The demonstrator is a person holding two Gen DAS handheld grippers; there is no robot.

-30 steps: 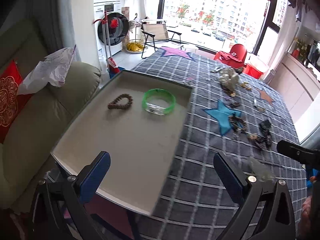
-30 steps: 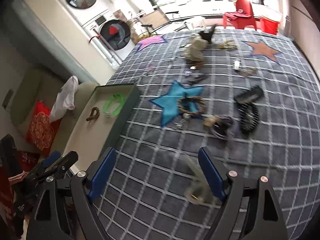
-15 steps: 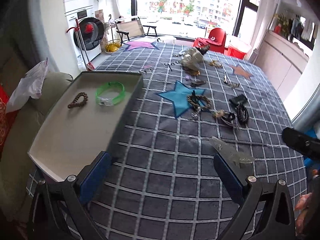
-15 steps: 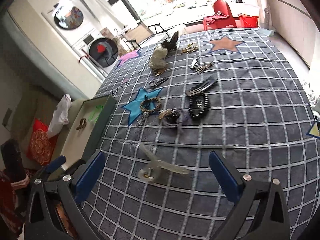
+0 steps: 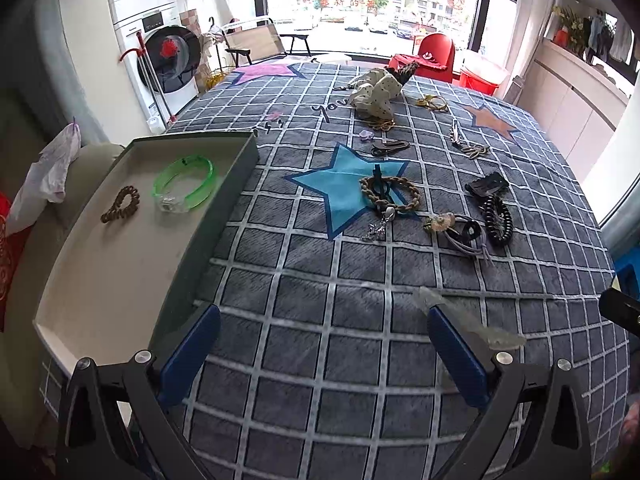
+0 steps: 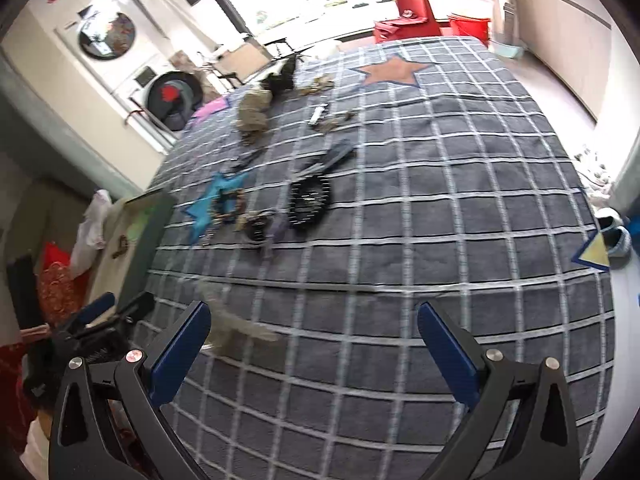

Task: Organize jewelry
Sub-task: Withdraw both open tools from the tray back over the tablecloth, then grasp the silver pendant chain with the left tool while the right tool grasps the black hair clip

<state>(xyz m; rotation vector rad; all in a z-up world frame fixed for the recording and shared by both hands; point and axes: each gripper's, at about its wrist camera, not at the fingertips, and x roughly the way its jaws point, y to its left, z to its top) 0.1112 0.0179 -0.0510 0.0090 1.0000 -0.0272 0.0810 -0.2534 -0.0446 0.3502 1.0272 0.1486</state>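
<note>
An open box (image 5: 120,264) on the left holds a green bangle (image 5: 185,187) and a brown bead bracelet (image 5: 120,203). Loose jewelry lies on the checked cloth: a braided bracelet (image 5: 390,194), a black coil tie (image 5: 497,220), a cream scrunchie (image 5: 376,94). A clear hair clip (image 5: 472,322) lies near the front, just beyond my left gripper's (image 5: 324,354) right finger. Both grippers stand open and empty above the cloth. In the right wrist view the clear clip (image 6: 236,326) lies blurred beside the left finger of my right gripper (image 6: 314,346), and the left gripper (image 6: 100,320) shows at far left.
A sofa with a red cushion (image 5: 8,248) and a white plastic bag (image 5: 52,168) stands left of the box. Beyond the table are a washing machine (image 5: 168,56), a folding chair (image 5: 256,40) and a red chair (image 5: 436,50). The table's right edge (image 6: 612,280) drops to the floor.
Both views have swung right, from over the box to over the cloth. The clear clip, between the right gripper's fingers a second ago, now lies on the cloth left of them.
</note>
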